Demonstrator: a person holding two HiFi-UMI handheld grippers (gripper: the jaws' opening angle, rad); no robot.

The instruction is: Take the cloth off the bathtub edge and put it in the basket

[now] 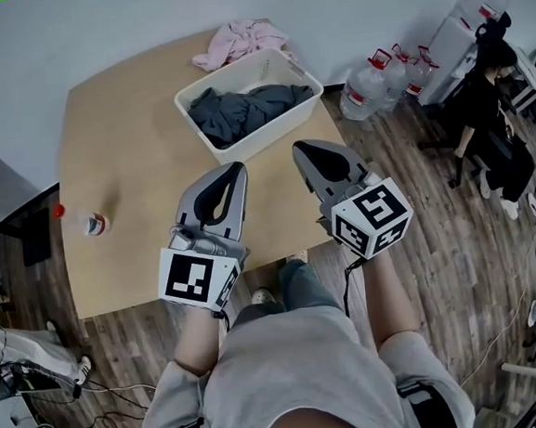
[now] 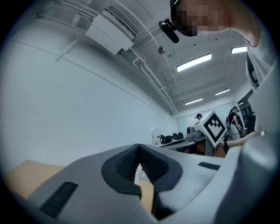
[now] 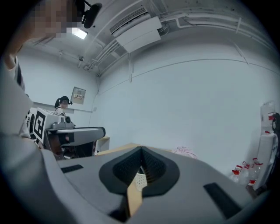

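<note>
A white basket stands on the far side of the wooden table, with dark grey cloth lying in it. A pink cloth is bunched on the table just behind the basket, and it shows again in the right gripper view as the pink cloth. My left gripper and right gripper hover side by side over the table's near edge, both pointing toward the basket. Each is shut with nothing between its jaws. No bathtub is in view.
A small bottle with a red cap lies on the table's left part. Several large water bottles stand on the floor to the right of the table. A person sits further right by a desk.
</note>
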